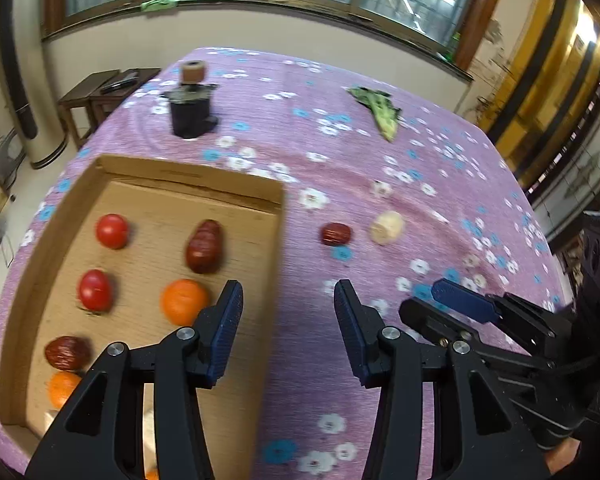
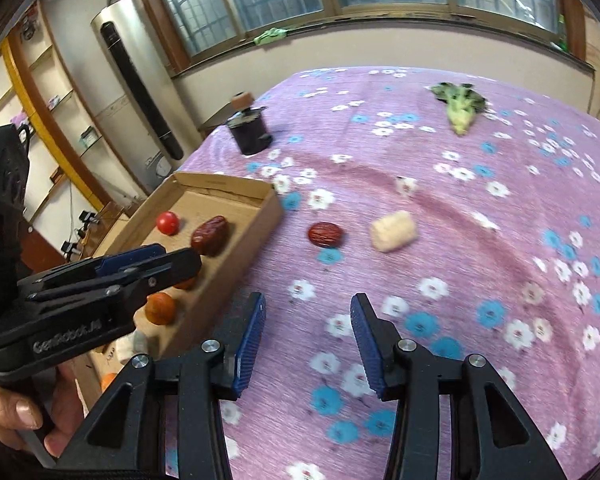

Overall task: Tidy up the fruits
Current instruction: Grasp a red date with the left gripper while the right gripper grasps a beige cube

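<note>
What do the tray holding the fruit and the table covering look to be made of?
The tray looks like plain brown cardboard, matte, with folded flap walls and raw cut edges. The table covering appears to be woven fabric: purple, flower-printed, finely ribbed, with soft creases; the exact fibre cannot be told.

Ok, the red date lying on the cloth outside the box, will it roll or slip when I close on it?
The red date is a small oval with wrinkled skin, so it probably grips well between the ribbed pads and should not slip. Its rounded body may roll if nudged sideways, though the soft tablecloth likely damps that. It looks light and fairly firm.
</note>
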`<state>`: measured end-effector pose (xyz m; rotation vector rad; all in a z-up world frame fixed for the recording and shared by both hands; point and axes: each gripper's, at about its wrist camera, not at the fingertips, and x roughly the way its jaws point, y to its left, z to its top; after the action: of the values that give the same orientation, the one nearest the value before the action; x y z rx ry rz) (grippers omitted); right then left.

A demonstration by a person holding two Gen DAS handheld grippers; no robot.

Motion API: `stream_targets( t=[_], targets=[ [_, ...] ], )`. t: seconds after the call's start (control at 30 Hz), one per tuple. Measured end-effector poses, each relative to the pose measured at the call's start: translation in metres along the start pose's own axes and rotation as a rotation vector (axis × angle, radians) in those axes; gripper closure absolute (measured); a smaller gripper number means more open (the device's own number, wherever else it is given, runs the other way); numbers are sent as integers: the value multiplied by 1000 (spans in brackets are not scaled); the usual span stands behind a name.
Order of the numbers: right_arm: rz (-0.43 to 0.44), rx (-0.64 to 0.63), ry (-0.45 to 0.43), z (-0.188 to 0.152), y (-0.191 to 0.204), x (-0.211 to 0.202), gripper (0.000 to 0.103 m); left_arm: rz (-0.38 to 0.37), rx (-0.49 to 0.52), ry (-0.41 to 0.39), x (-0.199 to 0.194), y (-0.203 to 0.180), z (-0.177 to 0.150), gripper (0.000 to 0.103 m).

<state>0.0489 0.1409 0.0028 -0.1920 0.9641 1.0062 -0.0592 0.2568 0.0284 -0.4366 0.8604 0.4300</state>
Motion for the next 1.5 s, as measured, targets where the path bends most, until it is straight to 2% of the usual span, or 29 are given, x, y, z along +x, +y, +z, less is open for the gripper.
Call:
stream_targets(
  t=[0.23, 0.53, 0.9, 0.97, 1.1, 1.37, 1.4, 1.43, 1.5],
  targets=[
    [-42, 29, -9, -5, -22, -5, 57, -31, 38, 25, 12, -29, -3, 57],
    [-55, 45, 17, -7, -37, 14, 58, -34, 34, 77, 35, -32, -9, 57],
    [-60, 36, 28, 38, -52, 70, 60, -23, 43, 117, 64, -33, 3, 57],
    [-50, 24, 33, 43, -52, 73, 70, -18, 51, 124, 71, -36, 7, 57],
    [-53, 44, -25, 37, -60, 51, 70, -4, 71, 133, 86, -43, 16, 57],
    [-56, 141, -77, 9, -81, 2, 70, 101, 140, 93, 110, -59, 32, 57],
    [-52, 148, -77, 6, -82, -2, 70, 115, 152, 85, 110, -60, 32, 60],
    [-49, 153, -77, 4, -83, -5, 70, 127, 168, 76, 111, -62, 32, 73],
    [-44, 163, -79, -2, -82, -9, 70, 92, 180, 72, 109, -63, 29, 73]
  ],
)
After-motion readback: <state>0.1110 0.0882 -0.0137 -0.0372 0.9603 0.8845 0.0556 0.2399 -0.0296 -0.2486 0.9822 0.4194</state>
